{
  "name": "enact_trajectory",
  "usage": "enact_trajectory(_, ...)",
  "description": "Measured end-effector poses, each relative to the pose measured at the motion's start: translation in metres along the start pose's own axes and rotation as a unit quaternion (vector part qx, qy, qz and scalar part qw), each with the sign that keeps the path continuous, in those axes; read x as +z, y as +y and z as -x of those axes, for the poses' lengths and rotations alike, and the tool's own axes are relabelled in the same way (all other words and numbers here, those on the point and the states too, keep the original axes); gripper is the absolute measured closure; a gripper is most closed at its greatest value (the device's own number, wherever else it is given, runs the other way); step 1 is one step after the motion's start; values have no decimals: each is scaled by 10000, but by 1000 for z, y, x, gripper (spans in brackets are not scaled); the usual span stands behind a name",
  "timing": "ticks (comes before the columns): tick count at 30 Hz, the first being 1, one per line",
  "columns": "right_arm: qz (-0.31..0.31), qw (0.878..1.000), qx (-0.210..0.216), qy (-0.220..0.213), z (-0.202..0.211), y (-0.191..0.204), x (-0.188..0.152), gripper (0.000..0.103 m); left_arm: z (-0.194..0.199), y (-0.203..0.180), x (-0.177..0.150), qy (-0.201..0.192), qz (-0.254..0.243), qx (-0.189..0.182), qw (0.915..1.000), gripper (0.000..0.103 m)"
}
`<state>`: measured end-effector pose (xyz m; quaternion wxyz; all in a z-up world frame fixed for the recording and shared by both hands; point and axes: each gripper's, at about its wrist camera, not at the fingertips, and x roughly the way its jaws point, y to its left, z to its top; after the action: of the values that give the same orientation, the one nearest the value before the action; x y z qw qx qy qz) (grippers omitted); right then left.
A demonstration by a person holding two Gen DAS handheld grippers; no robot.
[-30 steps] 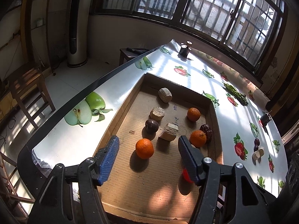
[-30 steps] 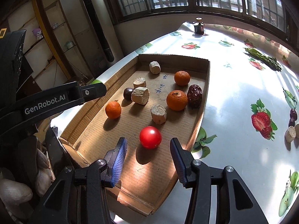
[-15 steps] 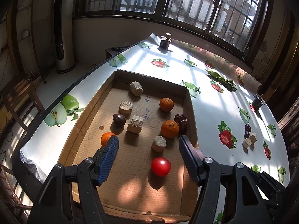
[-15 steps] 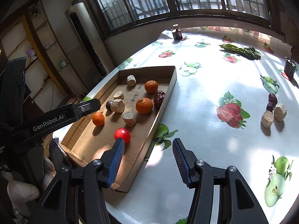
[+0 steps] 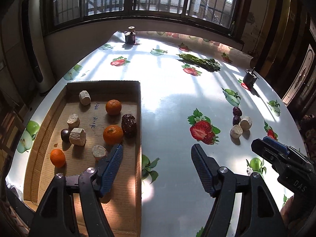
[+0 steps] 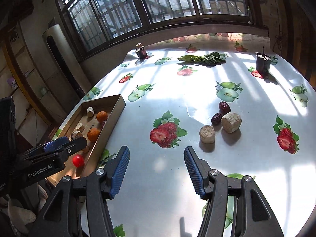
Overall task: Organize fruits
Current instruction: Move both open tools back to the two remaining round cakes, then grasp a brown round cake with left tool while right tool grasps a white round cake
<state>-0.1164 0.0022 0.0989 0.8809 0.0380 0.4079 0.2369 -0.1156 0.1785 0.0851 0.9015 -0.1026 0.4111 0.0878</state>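
Observation:
A shallow cardboard tray at the table's left holds three oranges, a dark date, a dark round fruit and several beige cylinders. A red tomato lies in the tray near its front. On the bare tablecloth lie two dark dates and two beige cylinders, also in the left wrist view. My left gripper is open and empty over the tray's right edge. My right gripper is open and empty, short of the loose pieces.
The table has a glossy white cloth printed with strawberries and apples. A bunch of green vegetables, a dark jar and a small dark container stand at the back. Windows run behind the table. A tall white unit stands left.
Both grippers have swung right, away from the tray and toward the open tablecloth. The right gripper left the tomato in the tray. The loose dates and cylinders are now nearer.

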Motion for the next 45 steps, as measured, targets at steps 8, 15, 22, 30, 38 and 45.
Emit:
enact_trajectory(8, -193, 9987, -452, -113, 7, -50, 18, 41, -22, -46, 5, 254, -402, -302, 9984, 32)
enact_trajectory(15, -348, 9952, -898, -169, -2, -91, 46, 38, -48, -85, 11, 494, -614, -686, 9945, 32)
enact_trajectory(22, -655, 9945, -816, -89, -24, -116, 60, 38, -87, -120, 15, 683, -856, -873, 9901, 32)
enact_trajectory(30, -578, 9959, -660, 231, -60, -121, 48, 38, -121, -139, 16, 791, -1019, -1094, 9856, 32)
enact_trajectory(38, -474, 9972, -433, 393, -73, -125, 44, 38, -132, -146, 21, 575, -1099, -1280, 9840, 38)
enact_trajectory(45, -438, 9971, -521, 330, -70, -125, 44, 38, -128, -136, 22, 476, -1203, -981, 9867, 65)
